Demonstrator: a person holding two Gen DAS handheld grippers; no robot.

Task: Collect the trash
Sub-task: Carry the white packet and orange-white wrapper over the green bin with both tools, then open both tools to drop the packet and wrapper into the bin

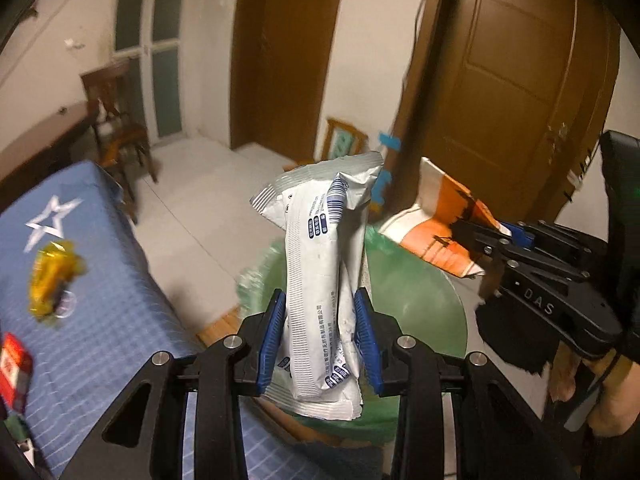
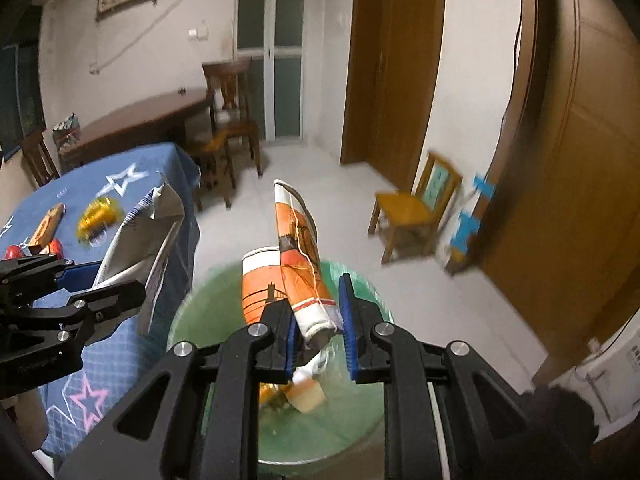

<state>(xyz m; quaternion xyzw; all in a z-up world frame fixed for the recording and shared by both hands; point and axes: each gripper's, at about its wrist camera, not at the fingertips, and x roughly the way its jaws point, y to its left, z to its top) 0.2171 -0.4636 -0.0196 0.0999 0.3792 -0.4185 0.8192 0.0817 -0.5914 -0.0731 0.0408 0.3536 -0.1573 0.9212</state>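
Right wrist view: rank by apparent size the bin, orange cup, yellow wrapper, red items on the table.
1. Green-lined bin
2. Orange cup, though it sits in the right tongs near the lens, so it looks inflated
3. Yellow wrapper
4. Red items
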